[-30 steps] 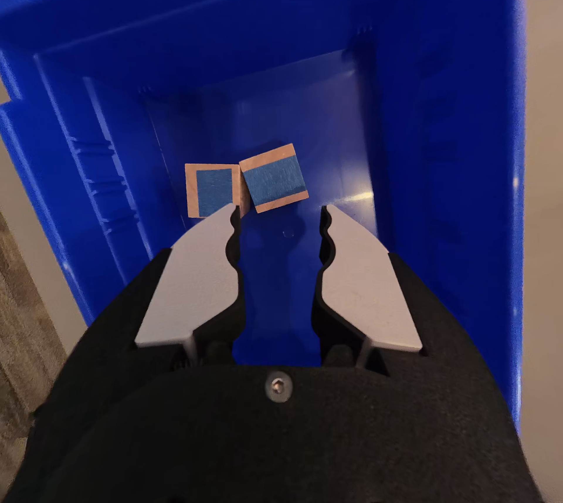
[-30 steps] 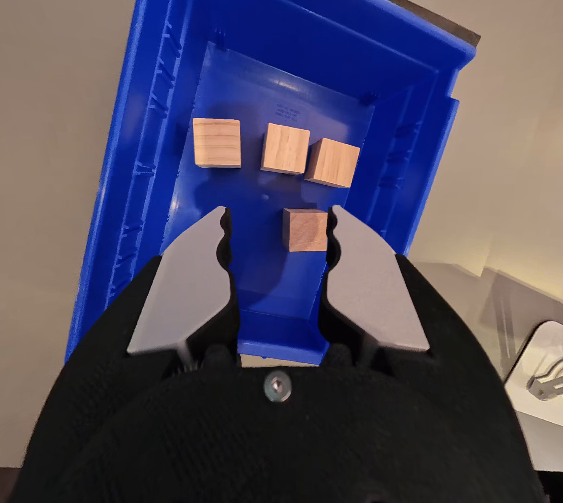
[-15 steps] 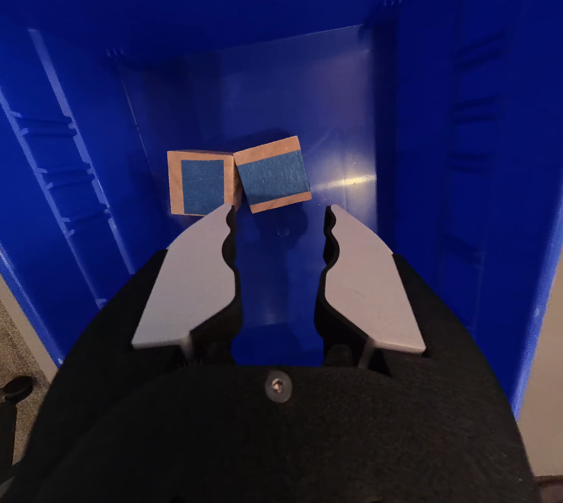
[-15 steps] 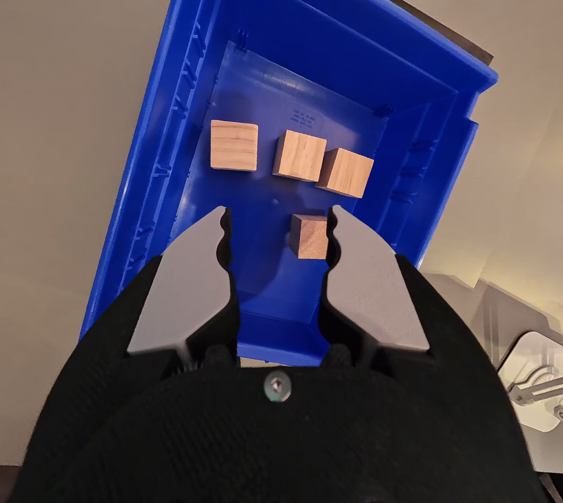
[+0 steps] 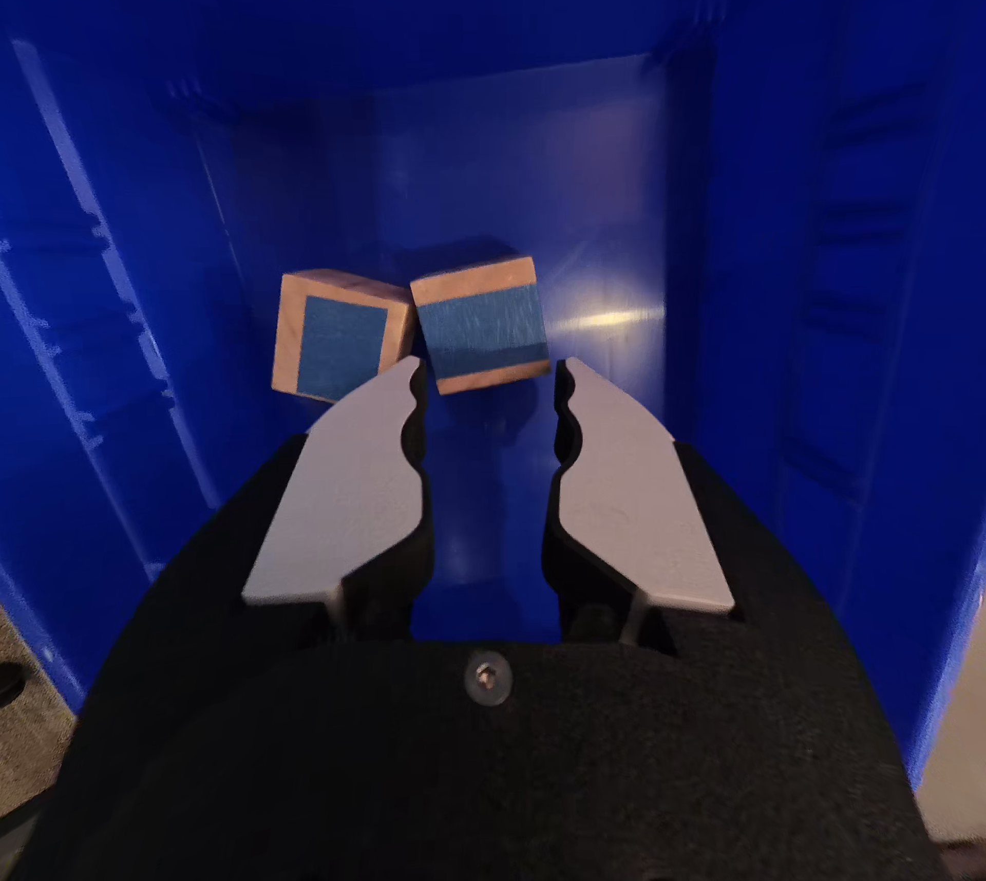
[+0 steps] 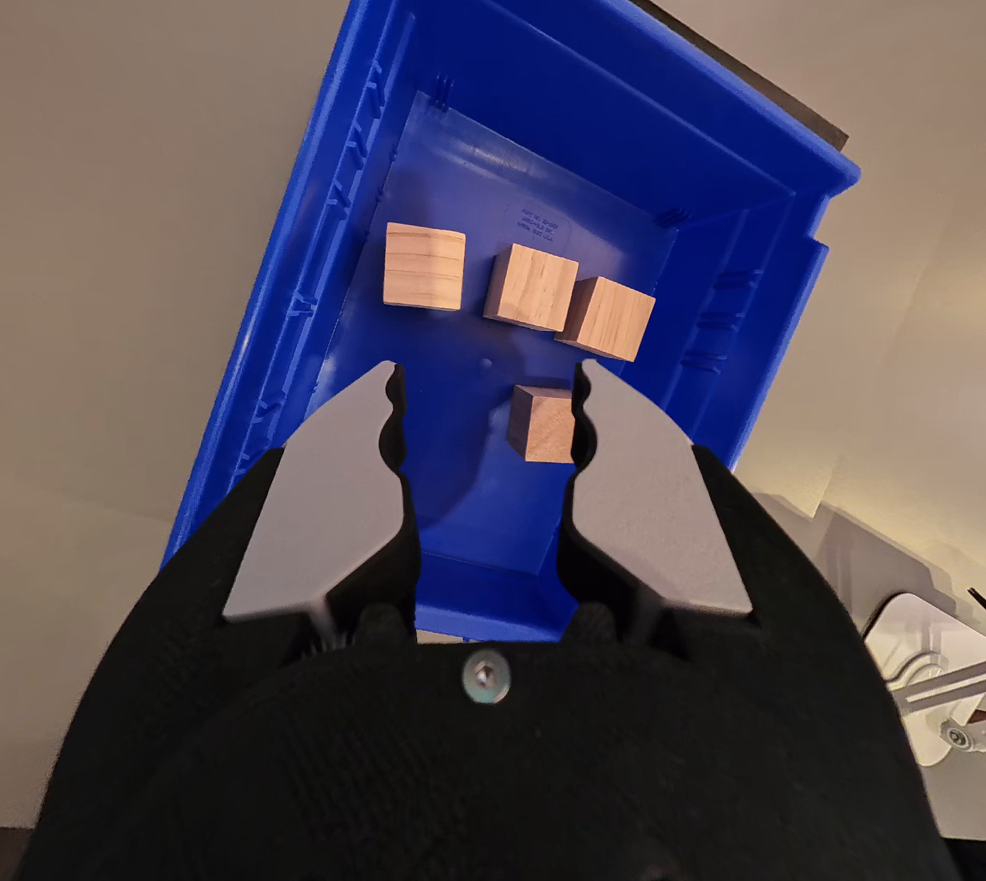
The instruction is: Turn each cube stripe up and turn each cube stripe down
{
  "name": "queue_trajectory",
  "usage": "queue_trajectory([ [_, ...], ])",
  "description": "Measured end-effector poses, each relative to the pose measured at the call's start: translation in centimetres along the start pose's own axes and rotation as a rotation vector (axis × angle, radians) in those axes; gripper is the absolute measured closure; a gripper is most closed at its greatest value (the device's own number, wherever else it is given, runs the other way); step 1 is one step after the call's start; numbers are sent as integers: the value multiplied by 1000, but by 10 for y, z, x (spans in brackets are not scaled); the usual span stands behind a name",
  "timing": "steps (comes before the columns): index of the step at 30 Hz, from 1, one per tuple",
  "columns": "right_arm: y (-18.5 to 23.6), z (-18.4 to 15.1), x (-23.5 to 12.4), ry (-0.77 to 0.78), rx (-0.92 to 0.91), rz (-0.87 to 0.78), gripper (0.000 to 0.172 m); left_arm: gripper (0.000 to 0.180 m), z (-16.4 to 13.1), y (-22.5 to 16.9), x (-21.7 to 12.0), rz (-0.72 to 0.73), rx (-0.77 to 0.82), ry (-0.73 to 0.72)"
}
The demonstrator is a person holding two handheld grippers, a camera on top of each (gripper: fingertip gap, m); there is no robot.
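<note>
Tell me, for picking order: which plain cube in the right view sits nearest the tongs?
The lone cube beside the right fingertip; three others line up farther back.

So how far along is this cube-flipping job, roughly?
Hard to say exactly. One blue bin holds four wooden cubes with no stripe showing, such as the nearest cube, so those look turned down. The other bin has two cubes stripe up. The left tool is open just short of the right-hand striped cube, nothing held; that flip remains.
</note>
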State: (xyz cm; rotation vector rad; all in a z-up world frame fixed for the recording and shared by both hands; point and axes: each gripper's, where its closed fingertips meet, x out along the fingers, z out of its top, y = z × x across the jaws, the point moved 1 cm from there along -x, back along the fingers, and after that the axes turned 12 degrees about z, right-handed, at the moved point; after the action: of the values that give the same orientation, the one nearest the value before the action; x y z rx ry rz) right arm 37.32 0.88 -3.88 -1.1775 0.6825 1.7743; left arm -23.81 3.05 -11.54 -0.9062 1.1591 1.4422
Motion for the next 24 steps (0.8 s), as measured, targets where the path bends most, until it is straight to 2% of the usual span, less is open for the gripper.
queue_trajectory([
  [5,4,2,3,11,-16,1,109,132,7,-1,14,13,-1,-8],
  [8,7,3,5,17,-26,2,109,132,9,0,19,68,32,-12],
  [14,9,6,4,20,-42,-16,110,133,11,-1,12,134,107,-30],
  [16,9,10,-2,-7,-38,-46,110,133,15,-1,-8,135,123,-89],
  [18,9,17,-16,-59,-11,-105,111,133,20,-7,-41,76,125,-187],
  [21,32,45,-50,-253,-65,-142,111,134,24,-35,-113,-197,117,-417],
  [24,92,88,-89,-554,-277,-108,109,134,13,-72,-187,-525,188,-622],
])
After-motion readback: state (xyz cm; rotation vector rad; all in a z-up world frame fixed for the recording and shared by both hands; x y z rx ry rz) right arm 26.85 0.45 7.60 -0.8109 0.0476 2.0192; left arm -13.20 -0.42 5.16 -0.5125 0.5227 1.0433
